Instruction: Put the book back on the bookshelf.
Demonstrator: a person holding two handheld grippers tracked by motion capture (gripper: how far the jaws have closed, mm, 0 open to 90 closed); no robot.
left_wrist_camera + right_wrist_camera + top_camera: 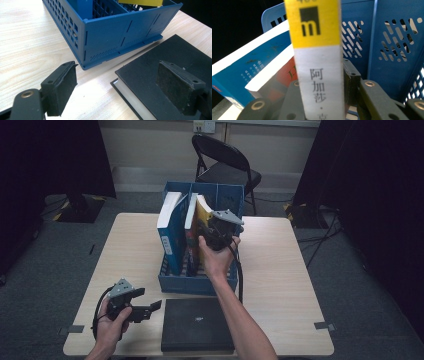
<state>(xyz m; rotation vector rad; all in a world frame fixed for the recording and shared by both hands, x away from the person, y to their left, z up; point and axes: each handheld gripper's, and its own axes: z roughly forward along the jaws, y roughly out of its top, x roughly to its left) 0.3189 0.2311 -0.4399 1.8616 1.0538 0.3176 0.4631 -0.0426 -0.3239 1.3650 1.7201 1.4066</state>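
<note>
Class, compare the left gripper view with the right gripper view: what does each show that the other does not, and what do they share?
Left gripper view: the wooden table, the flat black book, and the left gripper, jaws apart, holding nothing.
Right gripper view: the yellow-and-white book spine between the right gripper jaws, beside the blue-covered book.
Both: the blue crate.

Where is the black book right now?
In the high view the black book lies flat on the table's near edge, just in front of the blue crate.
</note>
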